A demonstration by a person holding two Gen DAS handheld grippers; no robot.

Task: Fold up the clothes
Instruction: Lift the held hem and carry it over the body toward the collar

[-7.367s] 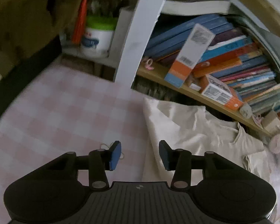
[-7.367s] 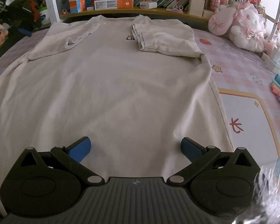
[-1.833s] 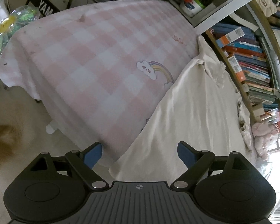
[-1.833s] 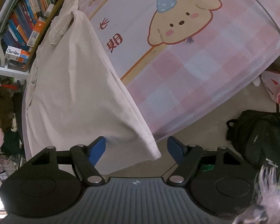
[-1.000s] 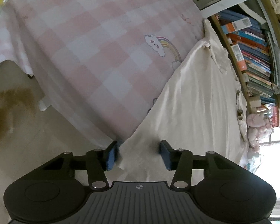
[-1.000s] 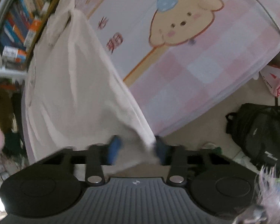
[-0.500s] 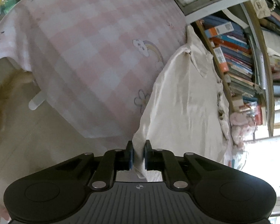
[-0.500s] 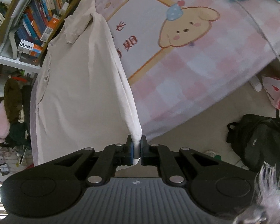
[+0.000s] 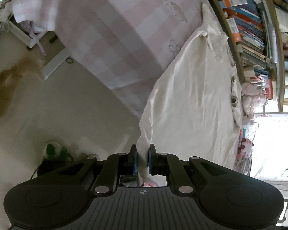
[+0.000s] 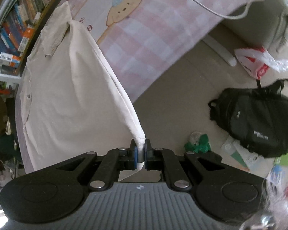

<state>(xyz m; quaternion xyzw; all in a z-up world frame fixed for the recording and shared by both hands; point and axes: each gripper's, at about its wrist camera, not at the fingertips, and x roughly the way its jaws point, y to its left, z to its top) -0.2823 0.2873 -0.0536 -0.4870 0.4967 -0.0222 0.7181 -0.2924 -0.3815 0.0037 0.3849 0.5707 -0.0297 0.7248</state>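
A cream T-shirt (image 9: pixel 194 99) lies stretched over a table with a pink checked cloth (image 9: pixel 113 30). My left gripper (image 9: pixel 142 153) is shut on the shirt's bottom left hem corner and holds it lifted off the table's near edge. In the right wrist view the same shirt (image 10: pixel 67 88) runs from the shelf side toward me. My right gripper (image 10: pixel 140 149) is shut on the bottom right hem corner, also lifted clear of the table. The sleeves lie folded in near the collar.
A bookshelf (image 9: pixel 247 30) runs along the table's far side, with a pink plush toy (image 9: pixel 249 95) beside it. On the floor are a black backpack (image 10: pixel 259 118), a red and white plastic bag (image 10: pixel 259 61) and a green item (image 10: pixel 199 143). A white cable (image 10: pixel 217 13) crosses the cloth.
Both grippers closed on the hem corners about a second ago. Since then they have lifted and pulled the hem off the table edge, so the shirt is drawn taut.
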